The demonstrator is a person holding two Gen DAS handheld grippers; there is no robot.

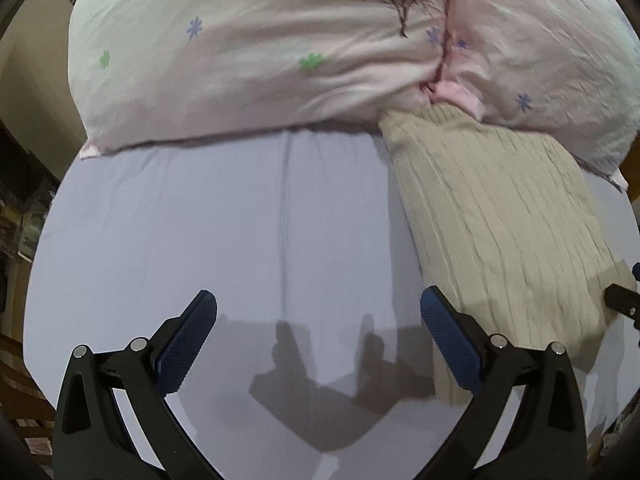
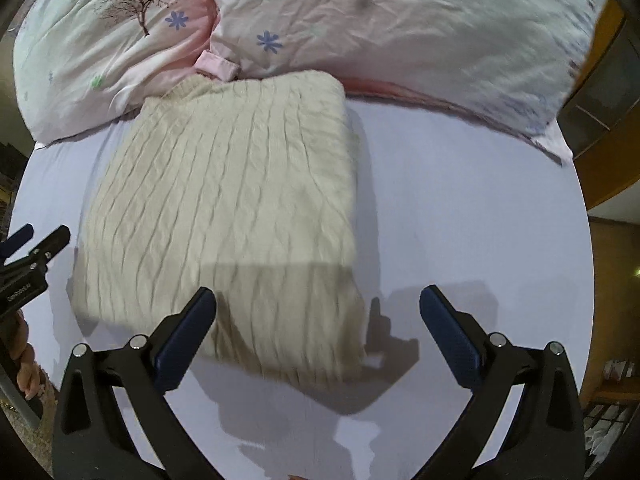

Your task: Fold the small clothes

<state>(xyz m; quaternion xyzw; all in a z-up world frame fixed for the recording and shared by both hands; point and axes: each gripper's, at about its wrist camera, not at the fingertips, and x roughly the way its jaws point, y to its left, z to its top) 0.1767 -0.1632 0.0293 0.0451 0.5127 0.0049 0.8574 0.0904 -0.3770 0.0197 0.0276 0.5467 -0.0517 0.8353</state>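
A cream cable-knit sweater lies folded into a rectangle on the pale lilac bed sheet; it also shows at the right of the left wrist view. My right gripper is open and empty, hovering over the sweater's near right corner. My left gripper is open and empty above bare sheet, just left of the sweater's edge. The left gripper also appears at the left edge of the right wrist view.
A puffy pale pink duvet with flower and tree prints lies bunched across the far side of the bed, touching the sweater's far end. Wooden furniture stands at the right.
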